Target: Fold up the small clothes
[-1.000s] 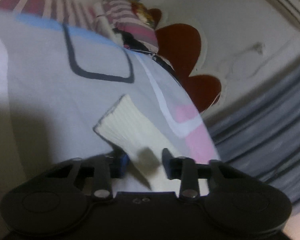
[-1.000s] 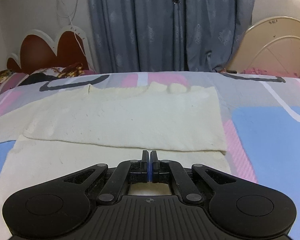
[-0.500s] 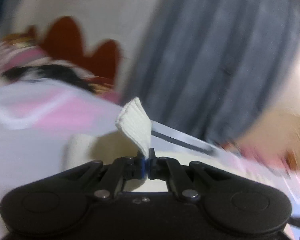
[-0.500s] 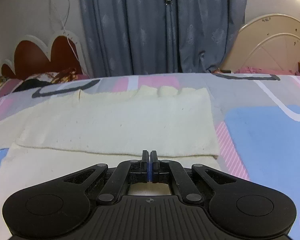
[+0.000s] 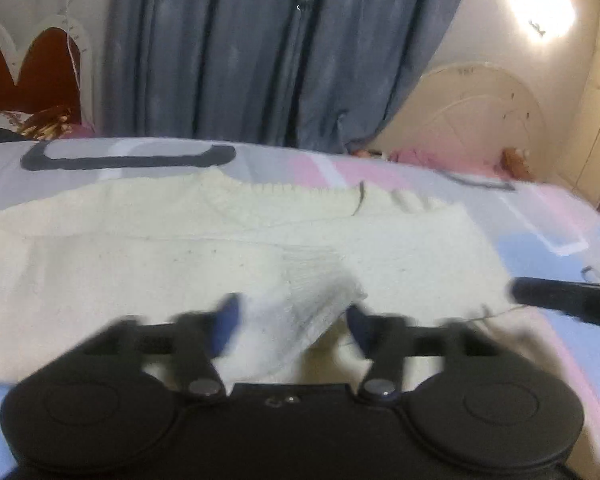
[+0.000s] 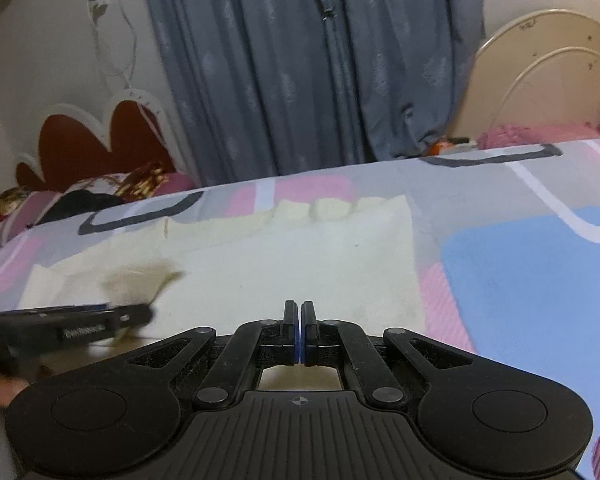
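a: what is the biggest thing here?

b: the bed (image 6: 500,280), with a pink, blue and grey cover. a cream sweater (image 6: 300,264) lies flat in the middle of it.

a: is it folded yet?

b: partly, i think. the right side looks turned in, because that edge is straight and no sleeve sticks out there. in the left view, the left sleeve (image 5: 300,292) now lies across the body of the sweater (image 5: 140,264).

a: what about the left claw (image 5: 292,322)?

b: its two fingers are wide apart. the ribbed cuff sits between them, but nothing pinches it. it looks let go.

a: and the right claw (image 6: 300,328)?

b: its fingers are pressed together, right above the near edge of the sweater. i cannot tell if any cloth is caught between them.

a: so what is left?

b: my guess is the bottom still has to be folded up, to make a small neat square.
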A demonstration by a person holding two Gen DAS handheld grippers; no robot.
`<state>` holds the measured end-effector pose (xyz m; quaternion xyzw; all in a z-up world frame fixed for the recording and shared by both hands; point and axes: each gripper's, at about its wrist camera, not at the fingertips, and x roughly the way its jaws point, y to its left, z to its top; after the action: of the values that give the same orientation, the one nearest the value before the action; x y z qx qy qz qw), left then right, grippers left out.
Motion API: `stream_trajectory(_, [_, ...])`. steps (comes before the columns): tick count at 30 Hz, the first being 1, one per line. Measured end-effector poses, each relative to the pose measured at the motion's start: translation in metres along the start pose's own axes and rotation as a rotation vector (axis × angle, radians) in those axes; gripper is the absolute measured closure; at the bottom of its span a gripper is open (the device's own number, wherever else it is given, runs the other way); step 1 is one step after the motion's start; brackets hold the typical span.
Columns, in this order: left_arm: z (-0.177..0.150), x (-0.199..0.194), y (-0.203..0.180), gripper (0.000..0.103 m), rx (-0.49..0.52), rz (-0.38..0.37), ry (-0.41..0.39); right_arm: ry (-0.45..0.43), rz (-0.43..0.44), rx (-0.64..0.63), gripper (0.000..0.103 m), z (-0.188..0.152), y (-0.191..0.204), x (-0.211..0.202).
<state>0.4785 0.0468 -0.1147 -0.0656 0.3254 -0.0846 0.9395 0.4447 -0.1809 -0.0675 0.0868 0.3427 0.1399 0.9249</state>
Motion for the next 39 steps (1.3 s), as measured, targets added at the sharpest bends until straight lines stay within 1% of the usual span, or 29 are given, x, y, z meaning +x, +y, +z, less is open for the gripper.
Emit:
stream_trajectory(1, [-0.003, -0.01, 0.001, 0.029, -0.006, 0.027, -0.024, -0.01, -0.01, -0.007, 0.061, 0.0, 0.003, 0.0])
stream_trajectory(2, [-0.008, -0.022, 0.005, 0.03, -0.012, 0.048, -0.049, -0.043, -0.013, -0.012, 0.027, -0.001, 0.006, -0.003])
stream_trajectory(3, [-0.012, -0.03, 0.009, 0.032, -0.023, 0.061, -0.058, -0.076, 0.004, -0.019, 0.026, -0.002, 0.01, -0.006])
stream_trajectory(4, [-0.016, -0.042, 0.018, 0.037, -0.042, 0.077, -0.068, -0.075, 0.039, -0.019, 0.026, -0.002, 0.013, -0.005])
stream_trajectory(6, [-0.022, -0.055, 0.032, 0.041, -0.071, 0.121, -0.066, -0.048, 0.116, 0.009, 0.039, -0.003, 0.02, 0.001])
stream_trajectory(7, [-0.026, -0.059, 0.036, 0.043, -0.076, 0.139, -0.062, -0.024, 0.151, 0.027, 0.047, -0.003, 0.024, 0.007])
stream_trajectory(9, [-0.035, -0.067, 0.048, 0.043, -0.092, 0.183, -0.043, 0.021, 0.211, 0.082, 0.048, -0.004, 0.032, 0.02])
stream_trajectory(11, [-0.037, -0.071, 0.062, 0.044, -0.118, 0.209, -0.014, 0.064, 0.235, 0.11, 0.048, -0.004, 0.04, 0.035])
stream_trajectory(13, [-0.042, -0.073, 0.072, 0.044, -0.148, 0.229, -0.001, 0.11, 0.235, 0.114, 0.048, -0.004, 0.05, 0.051])
stream_trajectory(15, [-0.041, -0.073, 0.079, 0.043, -0.177, 0.236, -0.004, 0.129, 0.215, 0.078, 0.048, -0.002, 0.059, 0.063])
stream_trajectory(16, [-0.04, -0.073, 0.08, 0.042, -0.187, 0.235, -0.008, 0.128, 0.205, 0.043, 0.059, 0.001, 0.066, 0.067])
stream_trajectory(17, [-0.04, -0.071, 0.082, 0.042, -0.193, 0.238, -0.01, 0.136, 0.21, 0.015, 0.088, 0.002, 0.072, 0.07])
stream_trajectory(18, [-0.039, -0.07, 0.083, 0.042, -0.196, 0.242, -0.012, 0.143, 0.22, -0.002, 0.1, 0.005, 0.076, 0.072])
stream_trajectory(19, [-0.039, -0.068, 0.082, 0.042, -0.201, 0.242, -0.017, 0.133, 0.224, -0.016, 0.1, 0.007, 0.076, 0.07])
stream_trajectory(21, [-0.038, -0.065, 0.085, 0.042, -0.214, 0.244, -0.021, 0.06, 0.222, -0.051, 0.1, 0.017, 0.079, 0.054])
stream_trajectory(23, [-0.039, -0.062, 0.087, 0.042, -0.207, 0.253, -0.029, -0.078, 0.216, -0.042, 0.1, 0.036, 0.069, 0.023])
stream_trajectory(24, [-0.038, -0.061, 0.087, 0.044, -0.208, 0.256, -0.034, -0.144, 0.193, -0.029, 0.1, 0.045, 0.059, 0.007])
stream_trajectory(25, [-0.036, -0.061, 0.088, 0.045, -0.209, 0.261, -0.036, -0.191, 0.173, -0.016, 0.1, 0.053, 0.049, -0.004])
stream_trajectory(26, [-0.035, -0.058, 0.089, 0.046, -0.208, 0.271, -0.038, -0.217, 0.158, -0.007, 0.1, 0.058, 0.038, -0.011])
stream_trajectory(27, [-0.033, -0.056, 0.089, 0.051, -0.201, 0.28, -0.038, -0.209, 0.14, -0.012, 0.1, 0.062, 0.027, -0.012])
stream_trajectory(29, [-0.029, -0.052, 0.088, 0.058, -0.189, 0.293, -0.039, -0.162, 0.103, -0.034, 0.1, 0.062, 0.015, -0.004])
stream_trajectory(31, [-0.026, -0.053, 0.089, 0.066, -0.195, 0.274, -0.051, -0.126, 0.095, -0.036, 0.1, 0.053, 0.004, 0.0])
stream_trajectory(32, [-0.026, -0.053, 0.089, 0.067, -0.197, 0.268, -0.062, -0.12, 0.089, -0.047, 0.1, 0.049, 0.002, 0.0])
stream_trajectory(36, [-0.023, -0.049, 0.092, 0.067, -0.19, 0.267, -0.052, -0.109, 0.089, -0.051, 0.1, 0.04, -0.001, -0.004])
stream_trajectory(37, [-0.022, -0.052, 0.091, 0.068, -0.187, 0.257, -0.06, -0.114, 0.097, -0.054, 0.1, 0.039, 0.0, -0.008])
stream_trajectory(38, [-0.02, -0.057, 0.087, 0.067, -0.178, 0.247, -0.084, -0.125, 0.107, -0.061, 0.1, 0.042, 0.003, -0.01])
stream_trajectory(39, [-0.018, -0.058, 0.083, 0.064, -0.166, 0.257, -0.091, -0.141, 0.117, -0.072, 0.1, 0.046, 0.009, -0.014])
